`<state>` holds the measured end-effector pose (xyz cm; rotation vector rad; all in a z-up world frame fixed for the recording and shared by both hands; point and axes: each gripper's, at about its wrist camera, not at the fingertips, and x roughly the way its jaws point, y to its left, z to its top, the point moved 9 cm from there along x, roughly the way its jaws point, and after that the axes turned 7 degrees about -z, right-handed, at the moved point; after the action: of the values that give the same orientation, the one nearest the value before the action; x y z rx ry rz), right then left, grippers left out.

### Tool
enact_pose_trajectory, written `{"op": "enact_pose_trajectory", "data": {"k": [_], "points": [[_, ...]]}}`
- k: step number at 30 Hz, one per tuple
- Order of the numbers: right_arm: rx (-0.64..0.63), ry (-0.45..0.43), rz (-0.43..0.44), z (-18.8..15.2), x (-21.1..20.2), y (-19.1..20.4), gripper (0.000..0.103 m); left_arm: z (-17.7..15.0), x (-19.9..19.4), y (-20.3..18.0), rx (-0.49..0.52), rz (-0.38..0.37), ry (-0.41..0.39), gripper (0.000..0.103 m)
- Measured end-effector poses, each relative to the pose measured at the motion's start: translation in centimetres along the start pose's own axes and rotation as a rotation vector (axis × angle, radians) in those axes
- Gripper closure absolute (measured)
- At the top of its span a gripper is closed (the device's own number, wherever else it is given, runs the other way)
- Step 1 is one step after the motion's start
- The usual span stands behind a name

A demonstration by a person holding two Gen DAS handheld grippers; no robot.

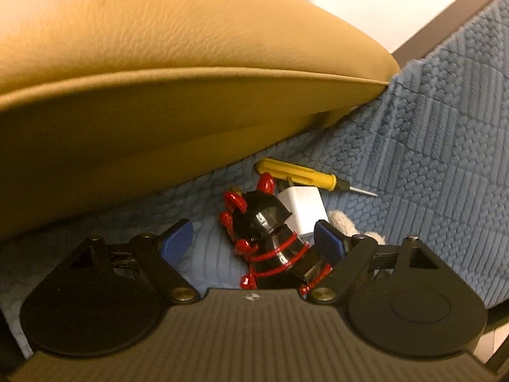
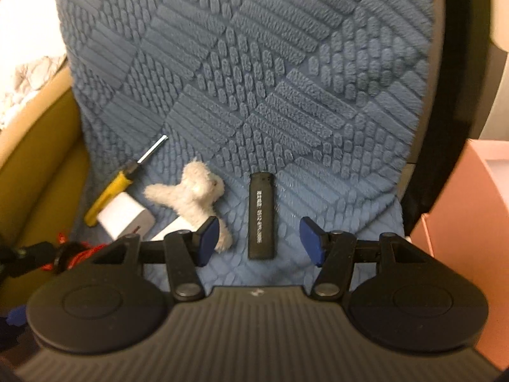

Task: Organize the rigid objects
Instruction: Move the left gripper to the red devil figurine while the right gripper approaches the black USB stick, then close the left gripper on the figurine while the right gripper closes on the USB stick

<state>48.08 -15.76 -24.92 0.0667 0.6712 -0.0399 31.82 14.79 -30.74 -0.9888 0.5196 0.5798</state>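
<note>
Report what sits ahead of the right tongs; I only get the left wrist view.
Observer: A black lighter lies on the blue mat between the open fingers of the right tongs, neither pad touching it.
Operator: Check for a container nearby.
Observer: A pink box stands beyond the mat's right edge.
Operator: Name the nearest obstacle.
Observer: The white plush toy; its leg overlaps the tongs' left pad, contact unclear.
</note>
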Motion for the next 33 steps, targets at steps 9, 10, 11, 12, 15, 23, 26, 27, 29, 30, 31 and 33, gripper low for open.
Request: {"op": "enact_pose_trajectory", "data": {"k": [9,10,11,12,15,23,26,27,29,30,31,33], "points": [[-0.014,0.03,0.001,0.5,2.6,0.5,0.049,-0.3,1.8,0.5,-0.063,-0.035,0.03,0.025],[-0.019,0.037,0.001,0.4,2.8,0.7,0.05,-0.3,1.9,0.5,-0.064,-0.036,0.037,0.028],[-0.023,0.043,0.0,0.3,3.1,0.8,0.052,-0.4,2.0,0.5,-0.065,-0.039,0.041,0.029],[-0.025,0.048,-0.001,0.2,3.3,0.8,0.054,-0.4,2.1,0.6,-0.064,-0.034,0.041,0.031],[-0.022,0.071,-0.005,-0.1,4.1,0.9,0.068,-0.2,2.1,0.3,-0.033,-0.044,0.038,0.036],[-0.024,0.084,-0.031,-0.8,3.0,0.1,0.077,-0.6,0.7,-0.9,0.108,-0.054,0.054,0.051],[-0.027,0.086,-0.042,-1.3,1.8,-0.5,0.077,-1.0,-0.2,-1.4,0.174,-0.064,0.065,0.07],[-0.033,0.086,-0.047,-1.6,1.2,-0.6,0.077,-1.1,-0.6,-1.4,0.195,-0.071,0.069,0.073],[-0.041,0.092,-0.054,-2.3,0.1,-0.6,0.077,-1.6,-1.0,-1.7,0.234,-0.085,0.077,0.08],[-0.043,0.094,-0.056,-2.6,-0.5,-0.7,0.077,-1.8,-1.2,-1.8,0.242,-0.095,0.086,0.081],[-0.043,0.094,-0.059,-2.9,-1.0,-0.9,0.077,-2.1,-1.4,-1.8,0.245,-0.103,0.094,0.081],[-0.041,0.098,-0.063,-3.5,-2.1,-1.0,0.077,-2.5,-1.8,-1.9,0.259,-0.118,0.101,0.081]]}}
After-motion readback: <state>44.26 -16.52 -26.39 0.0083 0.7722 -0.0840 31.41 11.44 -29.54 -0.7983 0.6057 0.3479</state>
